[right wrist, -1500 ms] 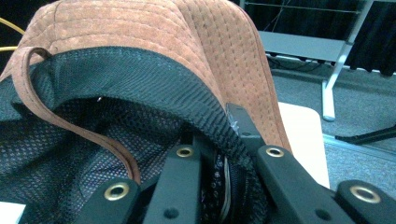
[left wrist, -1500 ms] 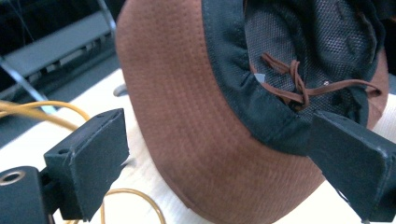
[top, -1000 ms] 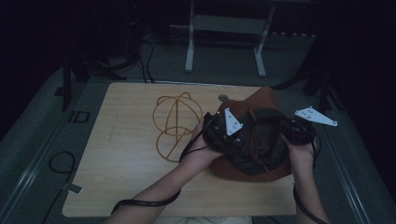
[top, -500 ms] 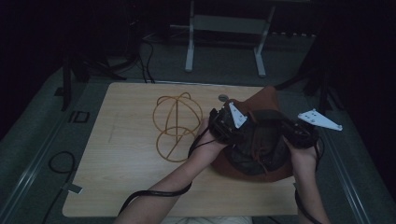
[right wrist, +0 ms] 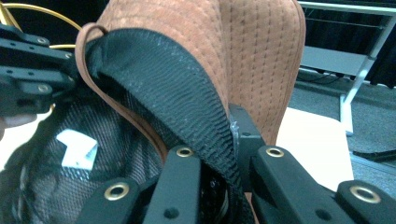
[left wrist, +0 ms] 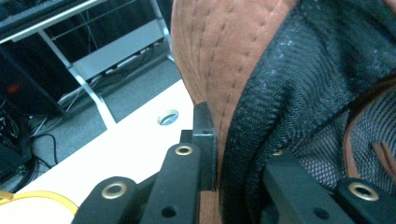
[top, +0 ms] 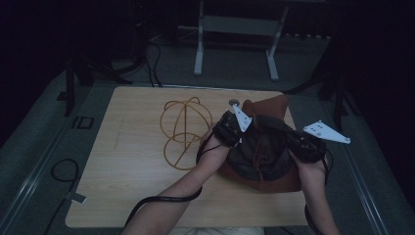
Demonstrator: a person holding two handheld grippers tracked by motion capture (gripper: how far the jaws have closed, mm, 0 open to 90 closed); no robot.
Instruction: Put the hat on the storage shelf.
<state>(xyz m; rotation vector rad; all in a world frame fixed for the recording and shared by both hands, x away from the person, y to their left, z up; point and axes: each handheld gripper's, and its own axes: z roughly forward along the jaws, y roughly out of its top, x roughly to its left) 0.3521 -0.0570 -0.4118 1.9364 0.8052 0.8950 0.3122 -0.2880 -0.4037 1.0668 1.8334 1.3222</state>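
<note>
A brown stitched cap [top: 274,106] with black mesh lining lies upside down at the table's right side. My left gripper [top: 243,138] is at its left rim; its jaws have just been closing, and in the left gripper view they pinch the cap's [left wrist: 224,46] brown and black edge, left gripper [left wrist: 233,154]. My right gripper [top: 296,147] is shut on the opposite rim. In the right gripper view, my right gripper [right wrist: 219,156] clamps the black band of the cap [right wrist: 261,56], and a white label [right wrist: 77,149] shows inside.
A yellow wire hoop frame [top: 183,129] lies on the wooden table [top: 132,161] left of the cap. A round cable hole [top: 234,102] sits near the far edge. A metal stand [top: 235,29] is behind the table and a cable [top: 61,169] loops on the floor.
My left gripper has moved right and away from me along the cap's rim and closed on it. The right gripper has shifted slightly right with its rim.
</note>
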